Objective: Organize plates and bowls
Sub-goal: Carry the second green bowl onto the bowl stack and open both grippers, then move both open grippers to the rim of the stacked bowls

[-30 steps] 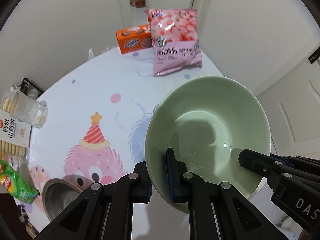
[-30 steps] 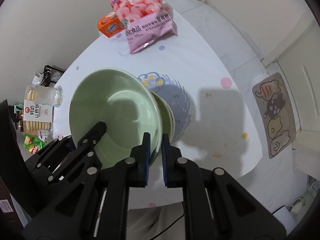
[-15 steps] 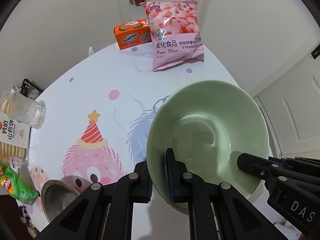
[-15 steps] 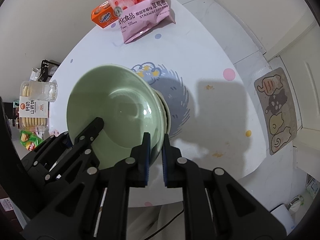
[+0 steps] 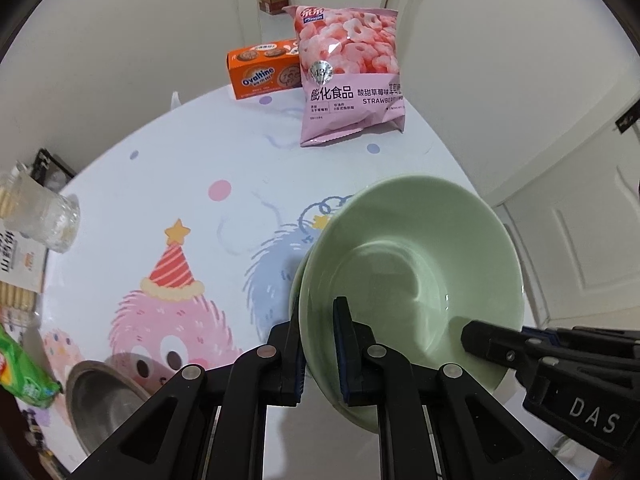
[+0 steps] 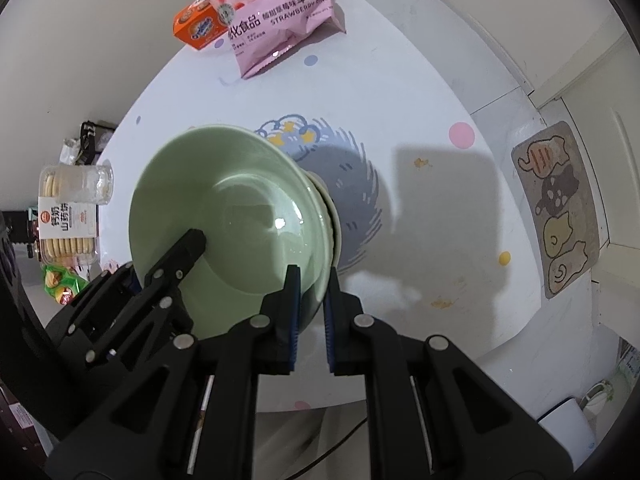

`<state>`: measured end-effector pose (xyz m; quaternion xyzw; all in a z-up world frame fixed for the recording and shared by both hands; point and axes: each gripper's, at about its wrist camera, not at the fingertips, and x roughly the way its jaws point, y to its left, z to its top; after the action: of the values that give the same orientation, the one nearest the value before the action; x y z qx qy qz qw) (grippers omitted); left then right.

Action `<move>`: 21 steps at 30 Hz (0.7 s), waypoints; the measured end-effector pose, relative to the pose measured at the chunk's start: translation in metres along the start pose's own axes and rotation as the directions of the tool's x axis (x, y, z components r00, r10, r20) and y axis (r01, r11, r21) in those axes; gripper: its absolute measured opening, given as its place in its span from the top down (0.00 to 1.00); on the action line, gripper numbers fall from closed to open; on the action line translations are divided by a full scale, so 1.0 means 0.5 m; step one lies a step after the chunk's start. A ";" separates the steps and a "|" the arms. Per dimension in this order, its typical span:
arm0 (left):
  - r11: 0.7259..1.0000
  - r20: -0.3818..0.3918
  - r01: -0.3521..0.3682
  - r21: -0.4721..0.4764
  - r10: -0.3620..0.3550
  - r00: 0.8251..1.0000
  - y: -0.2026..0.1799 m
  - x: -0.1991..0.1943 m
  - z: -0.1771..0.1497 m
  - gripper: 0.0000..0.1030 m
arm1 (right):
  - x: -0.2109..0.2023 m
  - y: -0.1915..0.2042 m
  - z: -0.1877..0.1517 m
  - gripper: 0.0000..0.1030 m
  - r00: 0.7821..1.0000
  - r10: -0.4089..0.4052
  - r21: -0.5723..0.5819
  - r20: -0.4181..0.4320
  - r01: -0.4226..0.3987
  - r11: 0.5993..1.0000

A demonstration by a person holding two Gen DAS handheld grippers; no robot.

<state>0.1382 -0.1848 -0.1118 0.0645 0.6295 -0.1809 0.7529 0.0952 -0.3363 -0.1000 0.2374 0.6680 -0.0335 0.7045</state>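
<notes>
You hold the green bowl by its rim with both grippers, left gripper and right gripper each clamped on an opposite edge. It sits over a second bowl on the table.

The bowl was plain pale green. The tablecloth was white with pastel dots and cartoon monsters. The snack bag was pink; the box orange.
</notes>
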 end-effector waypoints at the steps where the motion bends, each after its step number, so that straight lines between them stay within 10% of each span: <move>1: 1.000 -0.003 0.018 -0.016 -0.018 1.000 0.006 0.002 0.001 0.88 | 0.000 -0.002 0.000 0.85 1.000 0.008 0.008 -0.005 -0.008 1.000; 5: 0.997 -0.018 0.059 -0.043 -0.060 0.998 0.019 0.006 0.004 0.88 | -0.007 -0.008 -0.001 0.77 1.000 0.026 0.032 0.004 -0.026 0.999; 9: 0.996 -0.013 0.085 -0.040 -0.085 0.996 0.021 -0.003 0.004 0.86 | -0.030 -0.004 0.006 0.40 0.999 0.020 0.038 0.044 -0.022 0.999; 15: 0.998 -0.016 0.069 -0.008 -0.069 0.998 0.013 -0.013 0.011 0.83 | -0.033 0.008 0.014 0.40 0.999 0.019 0.010 0.050 -0.020 1.000; 21: 0.996 0.054 -0.032 0.083 0.027 0.998 -0.002 -0.046 0.017 0.57 | -0.028 0.011 0.015 0.40 0.998 0.033 0.025 0.053 -0.035 0.999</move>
<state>0.1426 -0.1842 -0.0878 0.1006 0.6002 -0.1976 0.7685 0.1026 -0.3378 -0.0852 0.2569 0.6447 -0.0364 0.7191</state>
